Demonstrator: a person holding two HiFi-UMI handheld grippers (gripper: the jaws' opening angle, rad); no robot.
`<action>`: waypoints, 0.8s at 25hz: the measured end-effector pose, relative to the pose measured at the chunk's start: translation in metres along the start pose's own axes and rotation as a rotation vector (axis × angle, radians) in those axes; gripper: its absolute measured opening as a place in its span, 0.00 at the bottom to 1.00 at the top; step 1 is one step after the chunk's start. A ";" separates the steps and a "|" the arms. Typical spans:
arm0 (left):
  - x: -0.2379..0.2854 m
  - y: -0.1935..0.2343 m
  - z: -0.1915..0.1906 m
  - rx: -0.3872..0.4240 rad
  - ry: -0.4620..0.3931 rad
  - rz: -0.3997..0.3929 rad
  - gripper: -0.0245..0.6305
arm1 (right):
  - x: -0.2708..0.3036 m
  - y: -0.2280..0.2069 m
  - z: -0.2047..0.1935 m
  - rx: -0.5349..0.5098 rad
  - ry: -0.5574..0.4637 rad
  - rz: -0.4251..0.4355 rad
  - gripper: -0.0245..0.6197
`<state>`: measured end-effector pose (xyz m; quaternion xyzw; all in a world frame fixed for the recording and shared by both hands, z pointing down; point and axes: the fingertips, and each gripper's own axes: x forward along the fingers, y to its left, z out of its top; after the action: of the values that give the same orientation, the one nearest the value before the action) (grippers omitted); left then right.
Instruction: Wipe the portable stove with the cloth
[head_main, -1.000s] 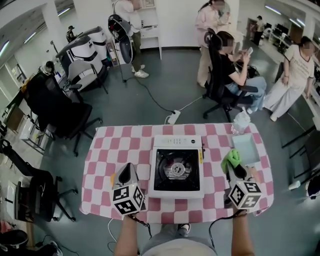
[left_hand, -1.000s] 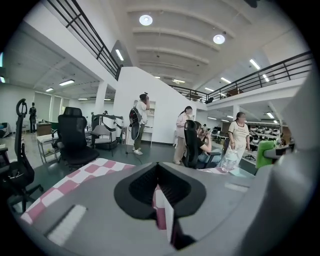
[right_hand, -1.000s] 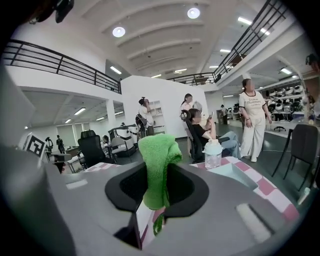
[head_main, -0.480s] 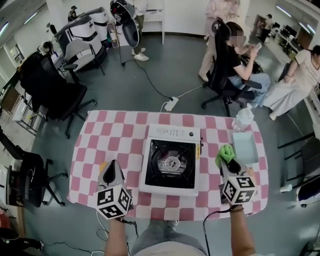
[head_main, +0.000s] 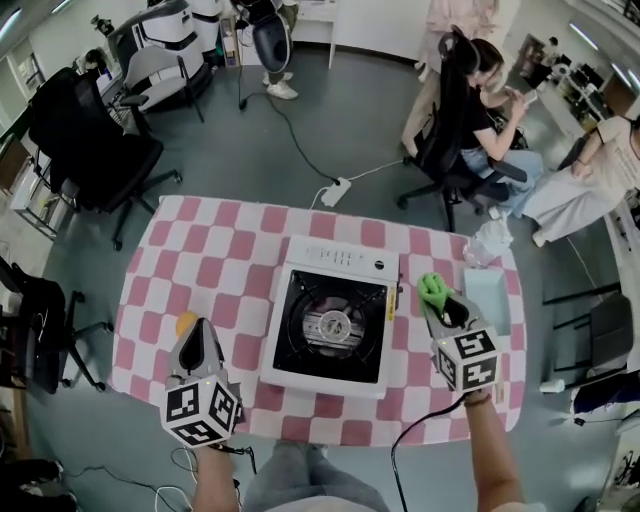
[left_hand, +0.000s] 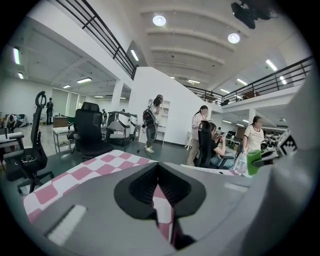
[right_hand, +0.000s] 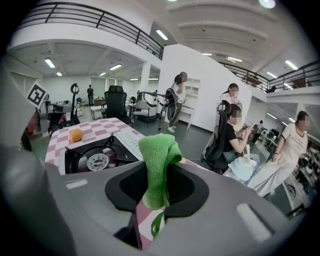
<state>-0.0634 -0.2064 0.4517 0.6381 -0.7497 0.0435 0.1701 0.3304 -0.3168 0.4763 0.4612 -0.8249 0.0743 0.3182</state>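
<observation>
The portable stove (head_main: 330, 325), white with a black burner top, sits mid-table on the pink checked cloth. My right gripper (head_main: 438, 298) hovers just right of the stove, shut on a green cloth (head_main: 432, 288). In the right gripper view the green cloth (right_hand: 159, 161) sticks up between the jaws of the gripper (right_hand: 156, 175), with the stove's burner (right_hand: 96, 159) to the left beyond. My left gripper (head_main: 197, 342) is left of the stove, over the table. In its own view the left gripper (left_hand: 158, 166) has its jaws closed together with nothing between them.
A small orange ball (head_main: 185, 322) lies beside the left gripper's tip. A pale blue tray (head_main: 488, 298) and a clear plastic bottle (head_main: 488, 240) stand at the table's right end. Office chairs and several people are on the floor beyond the table's far edge.
My right gripper has carried the green cloth left, away from the blue tray and closer to the stove's right side. The left gripper has drifted slightly left; the orange ball now shows.
</observation>
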 end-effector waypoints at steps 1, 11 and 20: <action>0.001 0.002 -0.002 0.001 0.005 0.005 0.04 | 0.005 0.001 -0.001 -0.034 0.020 0.017 0.18; 0.012 0.021 -0.022 0.000 0.043 0.039 0.04 | 0.055 -0.001 -0.001 -0.290 0.154 0.051 0.18; 0.022 0.035 -0.029 -0.028 0.059 0.066 0.04 | 0.094 -0.006 -0.007 -0.441 0.244 0.056 0.18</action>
<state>-0.0943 -0.2129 0.4908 0.6090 -0.7655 0.0576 0.1997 0.3037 -0.3849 0.5366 0.3451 -0.7893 -0.0434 0.5060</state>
